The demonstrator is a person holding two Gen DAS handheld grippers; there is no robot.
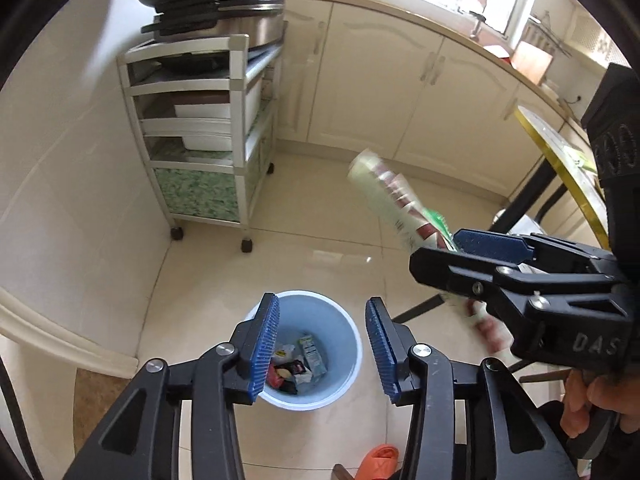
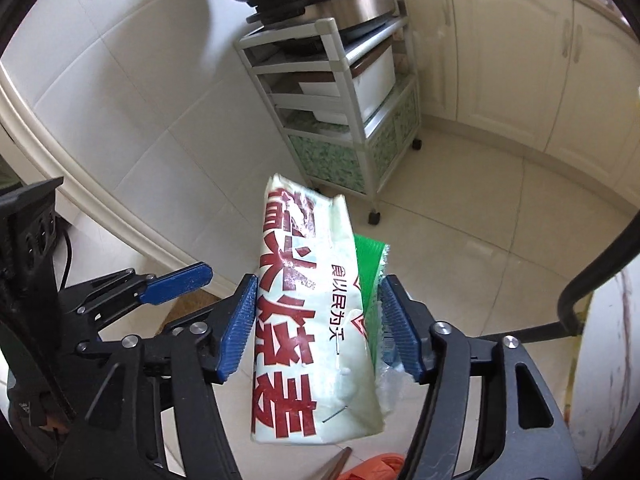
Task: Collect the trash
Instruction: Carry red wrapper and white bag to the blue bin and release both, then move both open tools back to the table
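My right gripper (image 2: 316, 328) is shut on a white food bag with red lettering and a green strip (image 2: 312, 320). In the left wrist view the same bag (image 1: 394, 200) sticks up and to the left out of the right gripper (image 1: 448, 252), blurred. My left gripper (image 1: 322, 344) is open and empty, directly above a light blue trash bin (image 1: 340, 320) on the floor. The bin holds several wrappers and a small carton (image 1: 296, 364). The right gripper with the bag is to the right of the bin and higher.
A white wheeled shelf cart (image 1: 208, 140) with a cooker (image 1: 224, 12) on top stands against the tiled wall. Cream cabinets (image 1: 400, 92) run along the back. A gold-edged table (image 1: 560, 160) is at the right. An orange slipper (image 1: 378, 460) lies on the floor.
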